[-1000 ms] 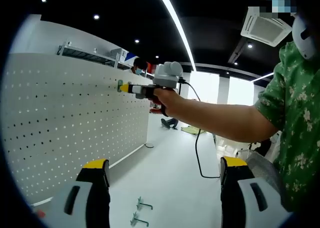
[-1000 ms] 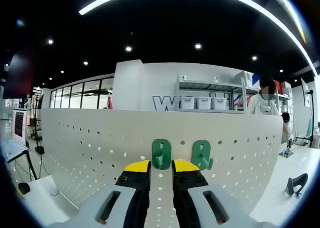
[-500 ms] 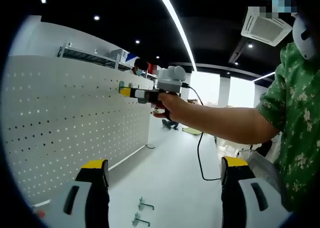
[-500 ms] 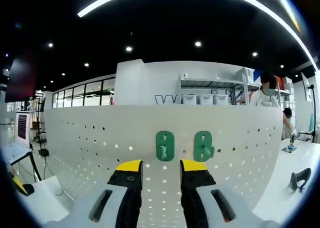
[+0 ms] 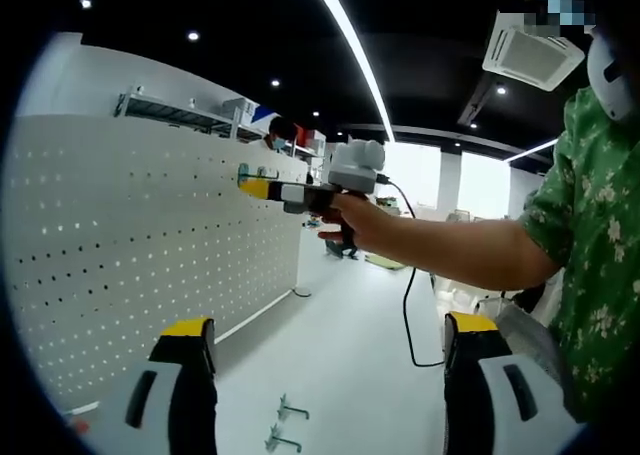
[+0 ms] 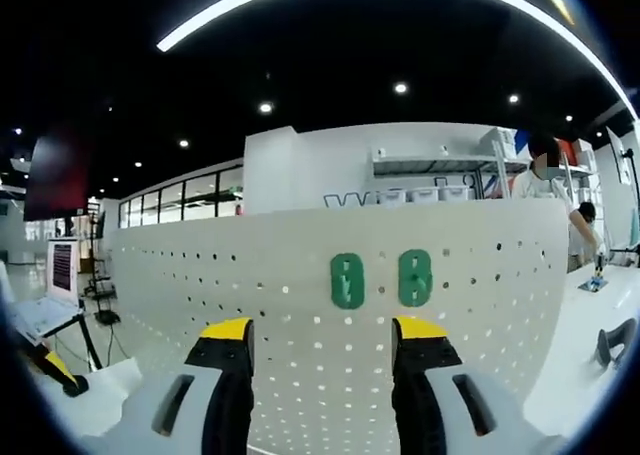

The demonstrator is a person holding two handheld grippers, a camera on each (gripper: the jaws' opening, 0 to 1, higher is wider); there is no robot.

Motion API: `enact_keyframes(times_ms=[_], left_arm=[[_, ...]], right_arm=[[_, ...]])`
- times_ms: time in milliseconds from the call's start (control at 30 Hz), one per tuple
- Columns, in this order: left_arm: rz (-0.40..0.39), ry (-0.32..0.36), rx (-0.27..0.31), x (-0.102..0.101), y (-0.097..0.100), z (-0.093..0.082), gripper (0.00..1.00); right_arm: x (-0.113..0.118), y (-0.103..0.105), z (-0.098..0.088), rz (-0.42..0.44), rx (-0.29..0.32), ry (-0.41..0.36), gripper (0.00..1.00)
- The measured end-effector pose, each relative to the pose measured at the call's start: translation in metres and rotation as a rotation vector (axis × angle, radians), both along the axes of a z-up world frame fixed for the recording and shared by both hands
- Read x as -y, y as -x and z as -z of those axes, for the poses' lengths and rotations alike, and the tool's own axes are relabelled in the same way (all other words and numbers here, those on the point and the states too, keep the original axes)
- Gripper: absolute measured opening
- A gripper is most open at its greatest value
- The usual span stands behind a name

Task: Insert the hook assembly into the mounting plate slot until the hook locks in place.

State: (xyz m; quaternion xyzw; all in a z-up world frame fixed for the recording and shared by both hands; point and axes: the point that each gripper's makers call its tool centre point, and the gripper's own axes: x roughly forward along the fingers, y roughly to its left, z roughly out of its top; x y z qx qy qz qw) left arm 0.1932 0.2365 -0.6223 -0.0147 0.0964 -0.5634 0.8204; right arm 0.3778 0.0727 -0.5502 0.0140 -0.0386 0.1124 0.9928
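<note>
I am holding my right hand-held gripper (image 6: 324, 337) released before two green hooks (image 6: 347, 280) on the pegboard (image 6: 250, 305); my left hand-held gripper (image 5: 325, 337) is released too.

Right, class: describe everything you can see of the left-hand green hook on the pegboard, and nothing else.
The left green hook is a small, upright, rounded plate that looks like plastic, with a pale vertical mark down its middle. It sits flat against the white pegboard near the board's top edge, beside a second green hook with a gap between them. The right gripper stands below it with open jaws and does not touch it. In the left gripper view it is too small to make out in detail.
</note>
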Motion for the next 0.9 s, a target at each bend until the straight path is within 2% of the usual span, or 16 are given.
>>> enact_keyframes(times_ms=[133,367,667,900], left_arm=[[-0.001,-0.001,0.001,0.000,0.001,-0.001,0.98],[-0.006,-0.002,0.006,-0.001,0.001,-0.002,0.98],[-0.010,-0.005,0.012,-0.003,0.003,-0.004,0.98],[-0.011,-0.007,0.018,-0.004,0.007,-0.005,0.99]], right_arm=[[-0.003,0.007,0.003,-0.011,-0.003,0.015,0.64],[-0.010,0.022,0.001,-0.046,0.003,0.030,0.69],[-0.024,0.048,0.012,-0.107,-0.023,0.089,0.68],[-0.029,0.066,0.018,-0.126,-0.038,0.088,0.68]])
